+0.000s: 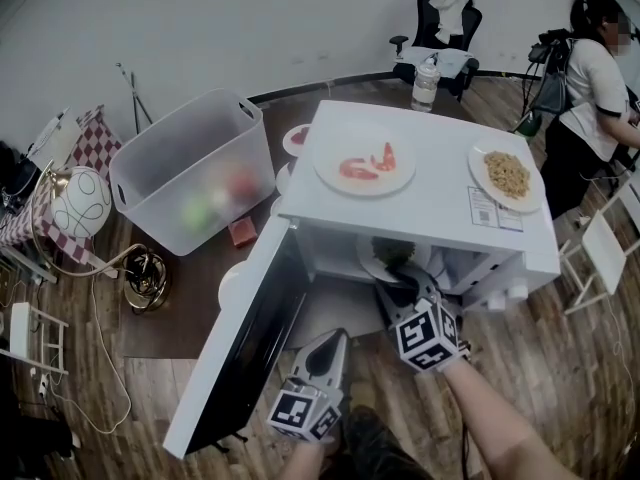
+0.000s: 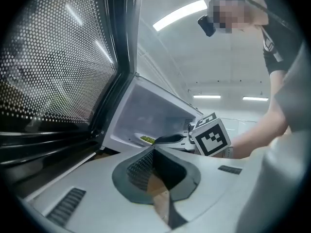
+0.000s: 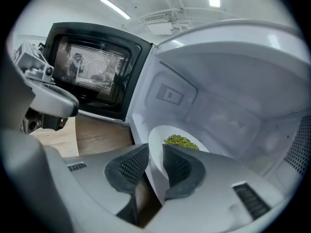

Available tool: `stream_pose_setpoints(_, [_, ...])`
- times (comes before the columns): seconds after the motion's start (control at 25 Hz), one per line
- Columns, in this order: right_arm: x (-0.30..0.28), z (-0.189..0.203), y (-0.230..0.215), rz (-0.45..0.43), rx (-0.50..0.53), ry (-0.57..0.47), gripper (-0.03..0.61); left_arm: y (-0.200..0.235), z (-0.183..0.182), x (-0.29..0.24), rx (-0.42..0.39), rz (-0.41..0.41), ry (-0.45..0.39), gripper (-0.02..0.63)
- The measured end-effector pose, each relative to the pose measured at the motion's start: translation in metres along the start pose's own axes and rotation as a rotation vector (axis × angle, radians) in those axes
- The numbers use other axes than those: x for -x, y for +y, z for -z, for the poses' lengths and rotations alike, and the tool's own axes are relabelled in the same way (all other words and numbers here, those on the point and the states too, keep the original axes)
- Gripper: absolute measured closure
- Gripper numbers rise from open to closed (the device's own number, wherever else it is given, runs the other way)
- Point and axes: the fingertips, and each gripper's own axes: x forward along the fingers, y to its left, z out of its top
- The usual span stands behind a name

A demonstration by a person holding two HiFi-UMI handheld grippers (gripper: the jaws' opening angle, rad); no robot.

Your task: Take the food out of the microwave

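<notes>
The white microwave [image 1: 440, 203] stands with its door [image 1: 245, 348] swung wide to the left. Inside lies a white plate [image 3: 158, 135] with a heap of green food [image 3: 181, 141]. My right gripper [image 3: 156, 152] reaches into the cavity, tilted down, with the plate's near rim pinched between its dark pads. From the head view the right gripper [image 1: 405, 273] sits at the microwave's mouth, over the plate [image 1: 380, 260]. My left gripper [image 1: 335, 340] hangs lower, in front of the open door, jaws together and empty. In the left gripper view [image 2: 153, 150] it points level toward the cavity and plate [image 2: 145, 140].
On top of the microwave rest a plate of shrimp [image 1: 364, 158] and a plate of noodles [image 1: 507, 176]. A translucent bin [image 1: 195, 168] stands left of it, a lamp [image 1: 80, 203] further left. A person [image 1: 590, 78] stands at the far right; a bottle [image 1: 425, 81] and a chair [image 1: 445, 18] are behind.
</notes>
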Motion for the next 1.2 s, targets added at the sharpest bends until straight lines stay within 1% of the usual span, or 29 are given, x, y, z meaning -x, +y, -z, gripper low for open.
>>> stream_pose_setpoints(0.24, [0.013,0.0,0.007,-0.007,-0.009,-0.038,0.482,-0.003,0.001,-0.001,0.0,0.007,0.004,0.612])
stream_pose_setpoints(0.4, [0.023,-0.003,0.013,-0.008,0.009,-0.064,0.491,-0.006,0.003,0.001,0.005,0.01,0.012,0.612])
stream_pose_setpoints(0.76, [0.036,0.005,0.022,-0.003,0.015,-0.072,0.489,-0.008,0.005,0.001,0.005,0.017,0.019,0.612])
stream_pose_setpoints(0.92, [0.038,0.006,0.02,0.004,-0.049,-0.086,0.469,-0.009,0.004,0.0,0.004,0.022,0.021,0.612])
stream_pose_setpoints(1.0, [0.041,0.005,0.019,0.012,-0.095,-0.097,0.409,-0.008,0.004,0.0,0.004,0.024,0.021,0.612])
stream_pose_setpoints(1.08, [0.049,0.006,0.017,0.033,-0.149,-0.113,0.405,-0.008,0.003,0.0,0.005,0.027,0.021,0.612])
stream_pose_setpoints(1.16, [0.058,0.007,0.014,0.059,-0.224,-0.133,0.405,-0.008,0.003,0.0,0.005,0.029,0.021,0.612])
stream_pose_setpoints(1.2, [0.063,0.008,0.012,0.073,-0.29,-0.145,0.405,-0.008,0.003,0.0,0.006,0.03,0.022,0.612])
